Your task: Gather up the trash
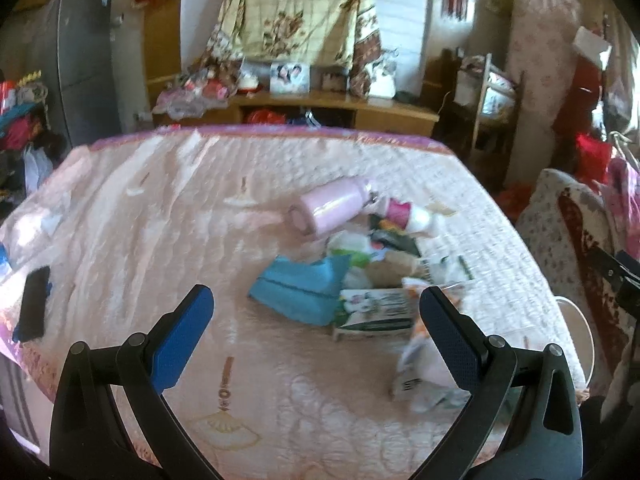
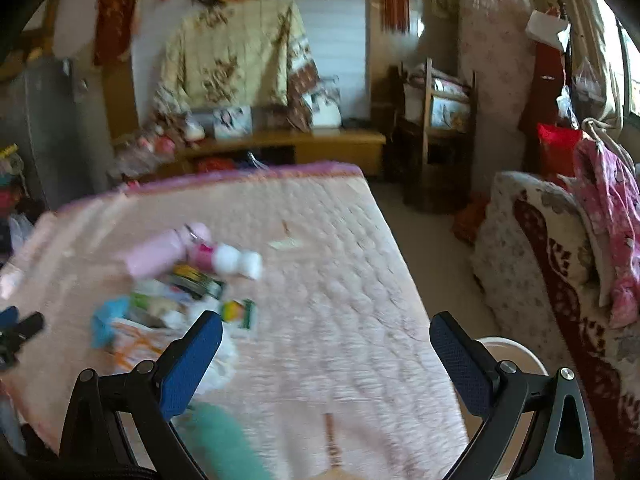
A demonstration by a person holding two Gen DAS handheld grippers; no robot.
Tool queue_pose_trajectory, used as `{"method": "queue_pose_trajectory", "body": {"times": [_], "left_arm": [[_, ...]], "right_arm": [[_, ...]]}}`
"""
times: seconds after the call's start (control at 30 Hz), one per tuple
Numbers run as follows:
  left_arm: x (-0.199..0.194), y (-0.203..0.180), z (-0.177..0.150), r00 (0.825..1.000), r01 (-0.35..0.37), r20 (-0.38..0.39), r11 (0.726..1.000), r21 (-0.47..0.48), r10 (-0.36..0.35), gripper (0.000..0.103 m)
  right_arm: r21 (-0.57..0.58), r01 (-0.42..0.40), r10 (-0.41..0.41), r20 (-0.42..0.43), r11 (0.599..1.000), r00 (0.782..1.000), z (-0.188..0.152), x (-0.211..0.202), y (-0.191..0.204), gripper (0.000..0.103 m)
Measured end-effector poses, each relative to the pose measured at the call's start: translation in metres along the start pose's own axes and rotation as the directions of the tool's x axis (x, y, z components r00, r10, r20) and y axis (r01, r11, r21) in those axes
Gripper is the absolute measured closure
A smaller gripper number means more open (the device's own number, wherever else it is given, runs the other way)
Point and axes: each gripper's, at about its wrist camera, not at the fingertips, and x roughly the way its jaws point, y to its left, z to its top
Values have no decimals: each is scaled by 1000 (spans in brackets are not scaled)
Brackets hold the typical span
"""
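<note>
On bed [image 1: 168, 208]: trash pile [image 1: 372, 276] right of centre, wrappers and blue packet [image 1: 298, 290] heaped together
Beside pile, far side: pink bottle [image 1: 332, 206] lying flat
Left tongs [image 1: 316, 332]: apart, empty, above bed before pile
Right tongs [image 2: 326, 360]: apart, empty, right of pile

Your left camera looks out between its tongs [image 1: 316, 312] from the near end of the bed [image 1: 160, 208], facing the far wall, with the trash pile [image 1: 360, 276] close ahead. Your right camera sits further right, by the bed's right edge, facing the same way. Both see the bed, the pile and the far wooden shelf [image 2: 320, 140].
</note>
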Motion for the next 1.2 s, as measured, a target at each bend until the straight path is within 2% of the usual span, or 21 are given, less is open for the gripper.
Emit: {"method": "queue_pose_trajectory", "body": {"times": [0.2,0.47,1.2], "left_arm": [[-20,-19,-1,997,29,72,1000,13,-30,1],[-31,-33,-3,992,44,116,998,33,-48,1],[-39,-32,0,986,55,155,998,13,-57,1]], "right_arm": [[-12,-16,17,75,1000,997,1,-24,20,0],[-12,-39,41,127,999,991,-6,-43,26,0],[-12,-52,54,155,999,986,-1,-53,32,0]]}}
